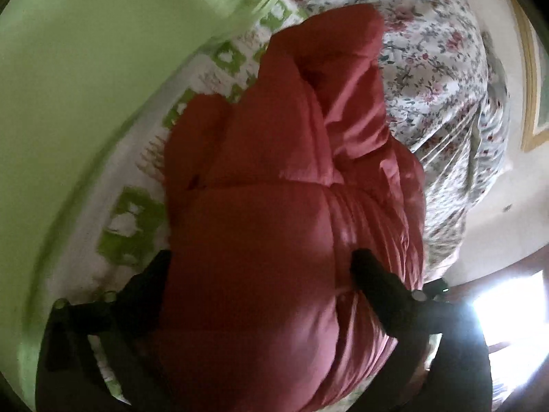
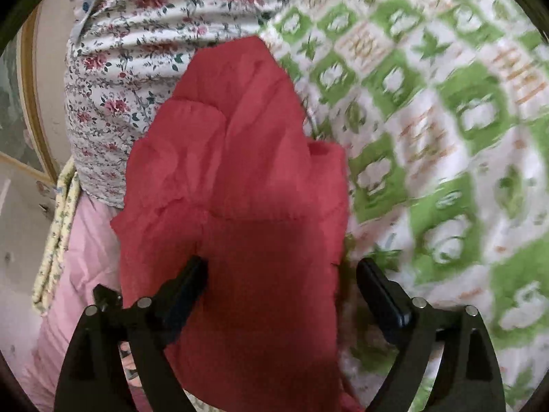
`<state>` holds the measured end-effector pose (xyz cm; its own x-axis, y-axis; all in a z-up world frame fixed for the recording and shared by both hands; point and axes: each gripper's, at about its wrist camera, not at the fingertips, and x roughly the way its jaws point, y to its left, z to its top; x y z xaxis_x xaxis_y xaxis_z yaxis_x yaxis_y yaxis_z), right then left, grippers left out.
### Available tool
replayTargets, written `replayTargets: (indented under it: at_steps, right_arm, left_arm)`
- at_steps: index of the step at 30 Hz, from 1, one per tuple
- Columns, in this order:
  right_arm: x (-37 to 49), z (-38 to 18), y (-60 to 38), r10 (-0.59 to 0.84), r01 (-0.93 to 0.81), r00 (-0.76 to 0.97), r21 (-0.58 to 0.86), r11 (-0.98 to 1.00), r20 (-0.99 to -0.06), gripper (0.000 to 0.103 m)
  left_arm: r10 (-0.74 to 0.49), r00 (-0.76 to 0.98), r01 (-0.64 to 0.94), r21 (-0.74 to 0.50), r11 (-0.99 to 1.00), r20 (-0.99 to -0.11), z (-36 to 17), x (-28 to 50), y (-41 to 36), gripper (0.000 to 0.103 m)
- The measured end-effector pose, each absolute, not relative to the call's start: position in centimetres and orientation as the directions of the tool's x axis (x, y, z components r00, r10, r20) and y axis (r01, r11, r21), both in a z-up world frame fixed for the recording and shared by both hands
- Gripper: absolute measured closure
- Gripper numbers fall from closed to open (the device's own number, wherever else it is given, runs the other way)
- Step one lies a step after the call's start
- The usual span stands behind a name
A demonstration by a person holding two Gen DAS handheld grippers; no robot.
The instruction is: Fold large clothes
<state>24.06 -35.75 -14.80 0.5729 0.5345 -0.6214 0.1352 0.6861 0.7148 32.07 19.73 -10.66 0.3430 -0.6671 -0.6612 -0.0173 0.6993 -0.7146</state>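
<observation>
Red padded jacket lies bunched on a green-and-white patterned bedspread, directly ahead of both hand-held grippers.

1. Left gripper: jaws spread wide, 1 finger at each side of the jacket's near quilted panel. The right-hand fingertip touches or sits just in front of the fabric; the pads do not clamp it. Nothing is held.
2. Right gripper: jaws also wide apart. The left finger overlies the red fabric; the right finger stands over the bedspread just beyond the jacket's edge. No grip is made.
3. Jacket position: in the left wrist view it fills the centre of the frame from the bottom edge to the upper middle. In the right wrist view it occupies the centre and lower centre.
4. Orientation: the long axis runs from the bottom of each frame toward the top, away from the grippers. The narrower rounded end points toward the top, next to a floral quilt.
5. Surroundings: a pale green wall fills the left of the left wrist view.

Likely faults:
- Slick, puffy fabric may slip from the pads if only the outer layer is pinched.
- Trapped air may spring a fold open.
- Closing the right gripper here may catch the bedspread with the jacket edge.
- Uneven grasp points would skew the fold.
</observation>
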Motion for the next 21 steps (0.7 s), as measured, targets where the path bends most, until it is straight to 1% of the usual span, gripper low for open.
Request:
replayTargets:
  at_steps: [4,5,6,7,8,9,10,11,12,13,14,15,16,18,21]
  right_arm:
    - [25.0,-14.9,-34.6,0.548,0.122,0.558,0.715,0.689,-0.623,0.011]
    - [25.2,-14.9,-34.4,0.546,0.122,0.553,0.709,0.695,-0.630,0.014]
    - [25.4,-14.9,-34.2,0.546,0.121,0.551,0.708,0.696,-0.631,0.016]
    - [25.5,-14.9,-34.2,0.551,0.118,0.550,0.711,0.693,-0.628,0.019]
    - [25.5,-14.9,-34.1,0.559,0.116,0.548,0.718,0.686,-0.623,0.026]
    - [25.5,-14.9,-34.1,0.568,0.113,0.546,0.726,0.678,-0.616,0.034]
    - [25.4,-14.8,-34.2,0.576,0.108,0.546,0.733,0.672,-0.608,0.038]
    - [25.2,-14.7,-34.3,0.581,0.102,0.546,0.737,0.668,-0.603,0.047]
    - [25.1,-14.5,-34.2,0.583,0.097,0.547,0.738,0.668,-0.600,0.053]
    - [24.8,-14.2,-34.2,0.584,0.092,0.549,0.738,0.669,-0.598,0.056]
    - [24.6,-13.8,-34.2,0.584,0.085,0.554,0.738,0.669,-0.593,0.061]
    - [24.2,-13.4,-34.3,0.583,0.081,0.559,0.739,0.669,-0.589,0.064]
    - [23.8,-12.9,-34.4,0.584,0.077,0.565,0.741,0.667,-0.584,0.066]
    - [22.7,-11.5,-34.5,0.583,0.061,0.579,0.742,0.667,-0.571,0.070]
    - [20.4,-9.1,-34.6,0.576,0.029,0.592,0.730,0.683,-0.563,0.071]
  left_arm:
    - [-0.677,0.347,0.003,-0.721,0.693,-0.649,-10.6,32.3,19.3,0.000]
    - [-0.675,0.348,0.011,-0.717,0.697,-0.650,-10.5,32.3,19.2,0.000]
    - [-0.675,0.353,0.023,-0.715,0.699,-0.648,-10.3,32.1,19.1,0.003]
    - [-0.674,0.358,0.034,-0.713,0.701,-0.646,-10.2,32.0,19.1,0.009]
    - [-0.674,0.364,0.051,-0.709,0.704,-0.643,-9.8,31.7,19.0,0.013]
    - [-0.675,0.368,0.065,-0.707,0.705,-0.639,-9.6,31.4,19.4,0.022]
    - [-0.673,0.373,0.075,-0.703,0.707,-0.638,-9.3,31.2,19.3,0.031]
    - [-0.668,0.379,0.085,-0.694,0.715,-0.641,-8.9,31.1,19.1,0.033]
    - [-0.661,0.385,0.093,-0.685,0.723,-0.645,-8.4,30.9,18.9,0.038]
    - [-0.651,0.393,0.105,-0.671,0.734,-0.650,-7.8,30.6,18.7,0.043]
    - [-0.643,0.399,0.113,-0.661,0.742,-0.653,-7.3,30.4,18.6,0.045]
    - [-0.639,0.403,0.117,-0.655,0.746,-0.655,-6.9,30.2,18.5,0.049]
    - [-0.635,0.413,0.126,-0.649,0.750,-0.653,-6.1,29.7,18.4,0.052]
    - [-0.639,0.425,0.146,-0.648,0.748,-0.641,-4.7,28.7,18.3,0.054]
    - [-0.648,0.433,0.185,-0.642,0.744,-0.626,-2.6,26.7,17.8,0.056]
